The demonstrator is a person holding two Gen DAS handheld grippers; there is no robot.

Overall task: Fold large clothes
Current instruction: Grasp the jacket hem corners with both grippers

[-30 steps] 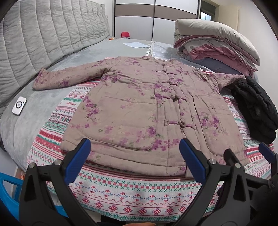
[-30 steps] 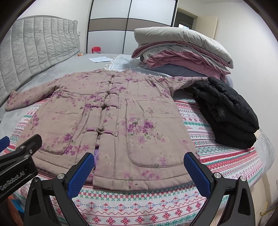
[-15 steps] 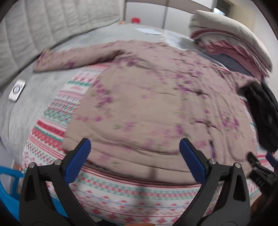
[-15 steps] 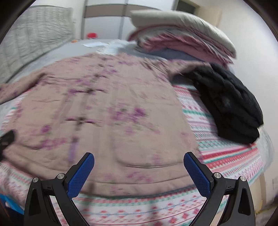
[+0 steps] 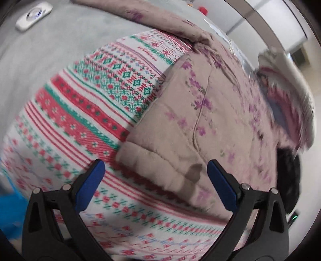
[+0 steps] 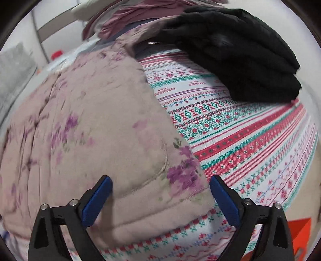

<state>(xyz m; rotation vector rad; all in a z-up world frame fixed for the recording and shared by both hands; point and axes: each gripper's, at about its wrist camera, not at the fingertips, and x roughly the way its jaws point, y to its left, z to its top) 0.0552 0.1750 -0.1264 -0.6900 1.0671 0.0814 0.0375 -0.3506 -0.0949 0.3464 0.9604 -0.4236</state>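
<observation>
A padded beige jacket with purple flowers (image 5: 202, 112) lies spread flat on a patterned blanket (image 5: 84, 104). My left gripper (image 5: 155, 180) hangs open just over the jacket's lower left hem corner, its blue pads apart on either side of that corner. In the right wrist view the same jacket (image 6: 90, 128) fills the left half. My right gripper (image 6: 160, 195) straddles the lower right hem corner; its jaws stand wide and are closing, with the hem between them but no pad pressing on it.
A folded black jacket (image 6: 236, 52) lies on the blanket (image 6: 250, 144) to the right. A stack of folded bedding (image 5: 289, 96) sits behind it. A white remote (image 5: 33, 17) rests on the grey bedspread (image 5: 40, 52) at far left. An orange thing (image 6: 299, 230) shows below the bed edge.
Both grippers have dropped toward the bed and moved apart, each now close over a hem corner of the jacket. Both have rolled, so the views are tilted.
</observation>
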